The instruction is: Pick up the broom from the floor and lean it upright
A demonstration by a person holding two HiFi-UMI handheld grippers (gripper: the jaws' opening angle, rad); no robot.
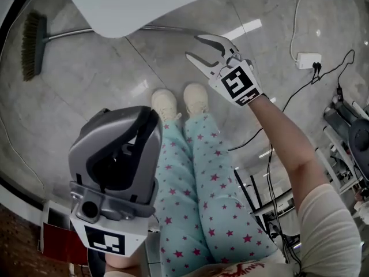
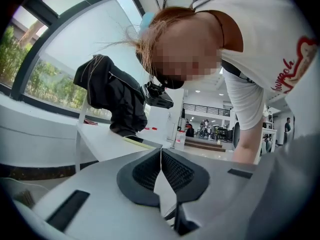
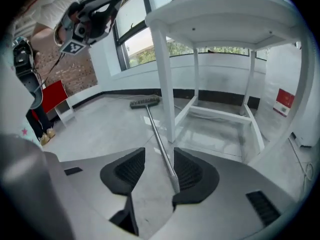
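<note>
The broom lies flat on the grey floor. Its brush head [image 1: 31, 45] is at the far left and its metal handle [image 1: 75, 33] runs right, passing under the white table. In the right gripper view the brush head [image 3: 145, 102] is far off and the handle [image 3: 159, 136] runs toward me. Its near end shows in the gap by the right pad, with neither pad pressing on it. My right gripper [image 1: 193, 47] [image 3: 159, 171] is open, angled down at that handle end. My left gripper [image 1: 115, 166] [image 2: 161, 156] is held close to my body, shut on nothing.
A white table [image 1: 173, 4] stands over the handle, and its leg [image 3: 162, 74] and floor frame stand right beside it. My shoes [image 1: 179, 103] are just behind the right gripper. A power strip [image 1: 308, 59] with cables lies to the right. A black jacket [image 2: 117, 94] sits on another table.
</note>
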